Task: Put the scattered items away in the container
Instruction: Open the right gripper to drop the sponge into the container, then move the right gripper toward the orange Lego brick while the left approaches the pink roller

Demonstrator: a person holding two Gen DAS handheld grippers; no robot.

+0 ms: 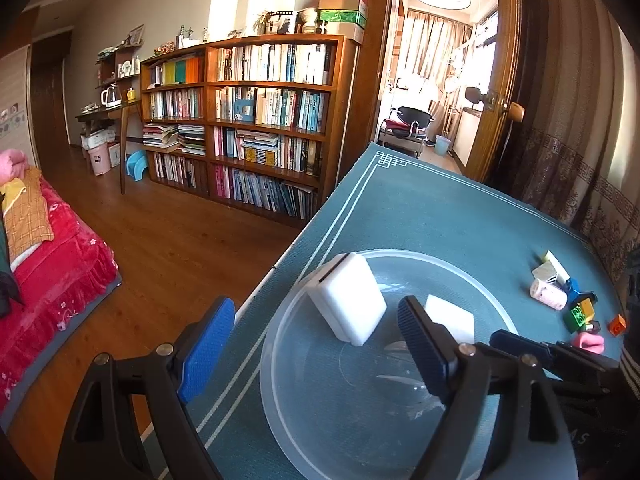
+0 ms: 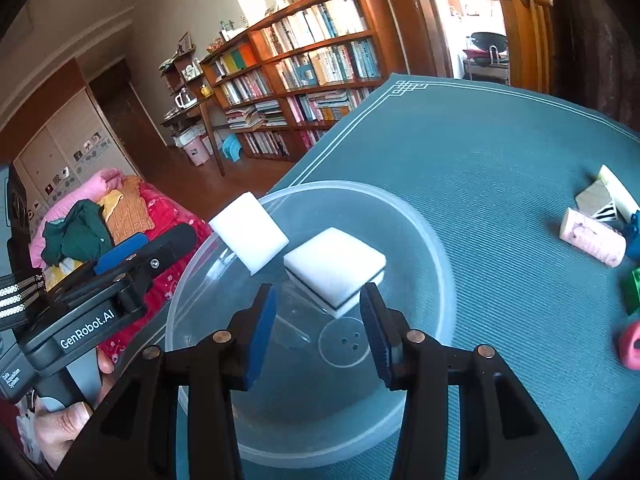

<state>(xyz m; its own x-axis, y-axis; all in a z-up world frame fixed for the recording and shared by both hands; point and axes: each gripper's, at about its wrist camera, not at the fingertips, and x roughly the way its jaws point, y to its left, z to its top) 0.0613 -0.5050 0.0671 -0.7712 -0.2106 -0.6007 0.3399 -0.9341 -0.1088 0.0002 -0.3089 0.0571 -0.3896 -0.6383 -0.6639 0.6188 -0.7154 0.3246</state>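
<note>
— Clear plastic bowl (image 2: 424,240) is sitting right under both tongs. The right gripper (image 2: 320,332) is hanging wide and empty over it; the left gripper (image 1: 316,344) is gaping wide too, straddling the near rim.

— And past the tips?

— Two white sponges are lying inside: one flat sponge (image 2: 334,268) just ahead, one tilted sponge (image 2: 248,230) leaning on the wall. Scattered toys (image 1: 568,300) are waiting farther right on the teal cloth (image 2: 500,140).
</note>
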